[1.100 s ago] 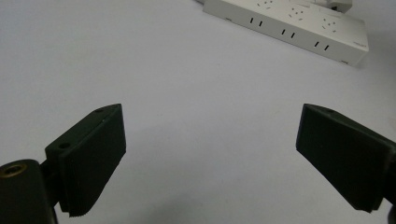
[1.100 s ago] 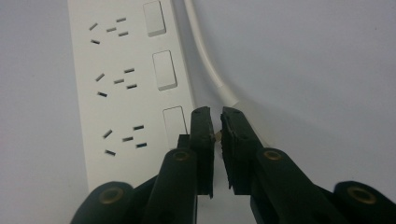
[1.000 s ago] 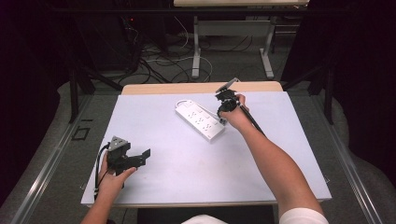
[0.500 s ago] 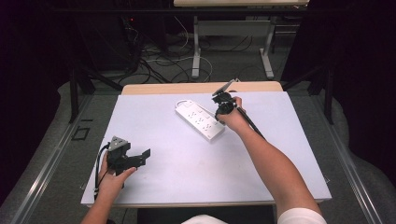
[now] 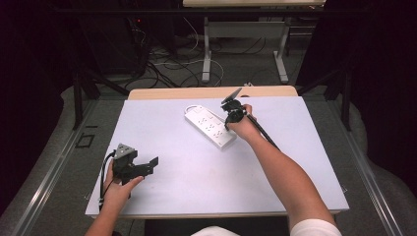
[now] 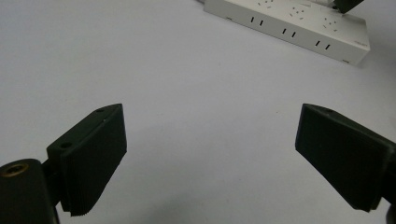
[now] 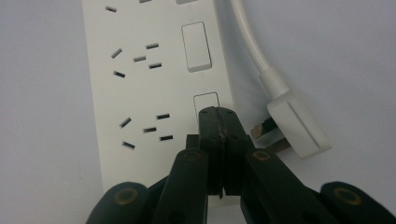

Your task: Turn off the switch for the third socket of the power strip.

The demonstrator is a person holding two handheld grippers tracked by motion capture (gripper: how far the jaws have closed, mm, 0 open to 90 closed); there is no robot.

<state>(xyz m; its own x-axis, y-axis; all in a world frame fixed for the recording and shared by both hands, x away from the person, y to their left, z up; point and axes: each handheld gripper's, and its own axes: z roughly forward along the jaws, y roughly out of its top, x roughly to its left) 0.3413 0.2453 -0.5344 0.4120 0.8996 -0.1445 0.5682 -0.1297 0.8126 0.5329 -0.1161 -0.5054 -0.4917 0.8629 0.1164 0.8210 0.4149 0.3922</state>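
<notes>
No readable writing anywhere.

The white power strip (image 7: 159,93) carries no legible brand, number or label: its face shows only socket slots and blank rocker switches (image 7: 196,45), with a faint grey mark near its end in the left gripper view that is too small to read. The white plug (image 7: 294,128) lying just beside the power strip is plain as well. The counter (image 5: 196,172) under the power strip is bare of print, and the tool (image 7: 219,116) whose tip rests over the power strip's switch shows only screw heads, no lettering.
</notes>
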